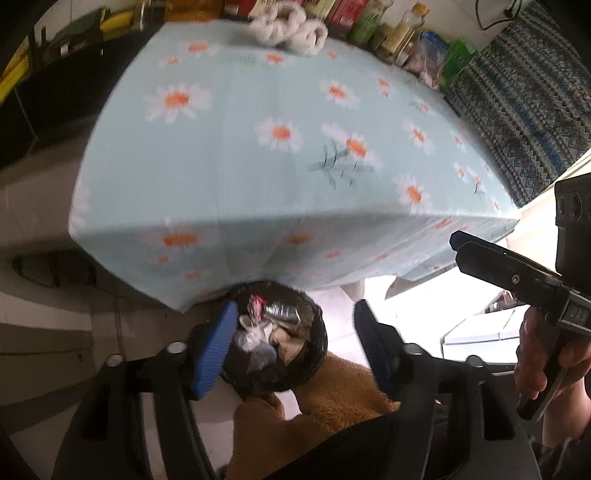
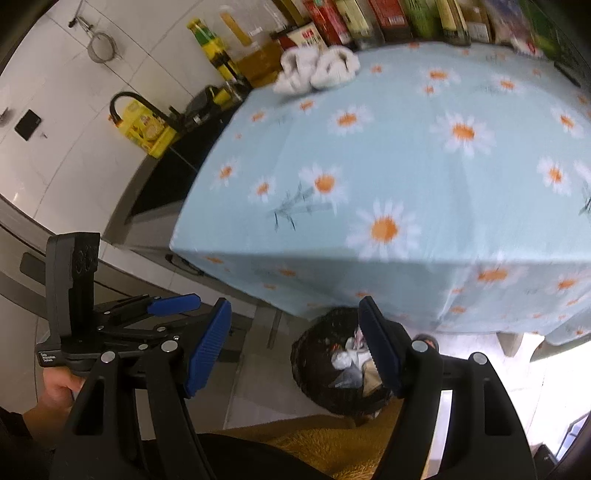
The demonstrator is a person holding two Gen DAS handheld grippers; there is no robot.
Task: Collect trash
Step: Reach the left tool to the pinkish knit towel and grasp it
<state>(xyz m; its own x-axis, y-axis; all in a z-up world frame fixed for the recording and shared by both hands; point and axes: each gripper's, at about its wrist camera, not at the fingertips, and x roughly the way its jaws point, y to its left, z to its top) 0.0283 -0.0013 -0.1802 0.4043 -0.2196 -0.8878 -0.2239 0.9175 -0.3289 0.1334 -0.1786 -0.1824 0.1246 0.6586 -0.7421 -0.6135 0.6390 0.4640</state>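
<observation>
A black bag-lined trash bin (image 1: 255, 384) (image 2: 306, 358) stands on the floor by the table's near edge, holding crumpled wrappers and paper (image 1: 258, 332) (image 2: 347, 358). My left gripper (image 1: 295, 343) hangs above it, its blue pads apart with nothing between them. My right gripper (image 2: 295, 347) is also open and empty, over the bin's left side. In each wrist view the other gripper shows at the side (image 1: 461, 247) (image 2: 173, 306), held by a hand. A white crumpled bundle (image 1: 288, 26) (image 2: 317, 68) lies at the far edge of the table (image 1: 258, 147) (image 2: 406, 166), which has a blue daisy cloth.
Bottles and boxes (image 1: 369, 22) (image 2: 369, 18) line the table's far side. A dark counter with yellow packages (image 2: 147, 125) stands to the left. Orange fuzzy fabric (image 1: 332, 406) (image 2: 314, 439) shows below the grippers. Patterned fabric (image 1: 524, 110) hangs at the right.
</observation>
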